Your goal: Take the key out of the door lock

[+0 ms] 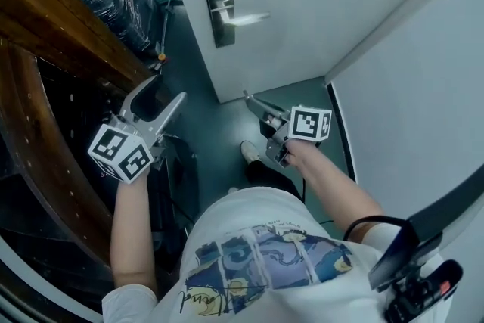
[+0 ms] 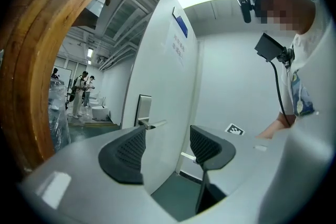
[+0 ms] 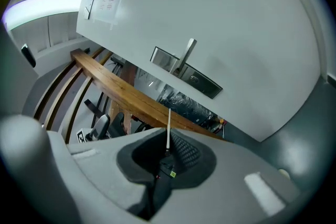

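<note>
- Right gripper view: the right gripper (image 3: 168, 153) has its jaws pinched tight on the key (image 3: 168, 131), with the thin blade poking straight up out of the pads.
- So the key's clear of the lock plate (image 3: 185, 72) on the door (image 3: 236, 18), well apart from it. The handle (image 3: 187, 54) sticks out from the plate.
- Left gripper view: the left gripper (image 2: 167, 147) has its jaws spread wide with nothing between them, and the door edge shows through the gap.
- Head view: both grippers are held out in front of the door, the left one next to the wooden rail (image 1: 68, 19).
</note>
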`<action>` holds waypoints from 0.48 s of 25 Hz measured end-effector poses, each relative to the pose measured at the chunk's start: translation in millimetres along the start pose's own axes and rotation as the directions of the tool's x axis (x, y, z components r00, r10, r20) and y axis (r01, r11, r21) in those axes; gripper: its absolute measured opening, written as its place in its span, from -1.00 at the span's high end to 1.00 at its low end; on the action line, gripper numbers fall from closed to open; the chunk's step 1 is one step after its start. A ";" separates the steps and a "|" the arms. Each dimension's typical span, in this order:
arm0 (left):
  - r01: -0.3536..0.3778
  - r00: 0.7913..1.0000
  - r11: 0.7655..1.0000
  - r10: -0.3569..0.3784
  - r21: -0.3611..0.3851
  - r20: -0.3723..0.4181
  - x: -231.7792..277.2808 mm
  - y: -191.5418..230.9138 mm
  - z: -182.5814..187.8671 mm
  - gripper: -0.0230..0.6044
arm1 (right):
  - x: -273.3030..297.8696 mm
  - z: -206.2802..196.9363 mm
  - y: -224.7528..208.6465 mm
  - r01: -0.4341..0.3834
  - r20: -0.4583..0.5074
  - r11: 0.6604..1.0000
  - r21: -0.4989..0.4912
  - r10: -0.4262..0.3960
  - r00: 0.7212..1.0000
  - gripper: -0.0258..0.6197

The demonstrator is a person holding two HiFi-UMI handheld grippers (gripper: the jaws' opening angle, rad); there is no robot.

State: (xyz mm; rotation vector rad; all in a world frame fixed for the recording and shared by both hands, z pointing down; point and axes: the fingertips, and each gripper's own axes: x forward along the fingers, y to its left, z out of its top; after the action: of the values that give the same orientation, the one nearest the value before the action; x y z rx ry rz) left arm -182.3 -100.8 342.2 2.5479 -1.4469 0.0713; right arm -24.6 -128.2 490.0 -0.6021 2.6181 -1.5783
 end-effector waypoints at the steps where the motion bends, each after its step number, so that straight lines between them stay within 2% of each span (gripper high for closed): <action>1: -0.001 1.000 1.000 0.001 -0.003 -0.008 -6.9 -7.5 -4.7 0.06 | -3.2 -3.1 4.0 -0.001 -0.002 1.000 -0.014 0.001 1.000 0.84; 8: 0.017 0.999 0.999 -0.019 -0.039 -0.051 -41.4 -61.6 -29.4 0.12 | -24.4 -26.5 35.7 -0.017 -0.034 0.991 -0.135 0.013 0.999 0.84; 12: 0.032 0.998 0.997 -0.036 -0.064 -0.053 -55.4 -86.7 -44.4 0.16 | -38.3 -38.9 49.5 -0.023 -0.050 0.986 -0.168 0.015 0.999 0.84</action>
State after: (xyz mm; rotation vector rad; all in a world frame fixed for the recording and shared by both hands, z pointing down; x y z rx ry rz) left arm -134.2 -1.9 363.8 2.4990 -1.3634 0.0871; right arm -13.1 -61.9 459.9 -0.5510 2.8044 -1.3935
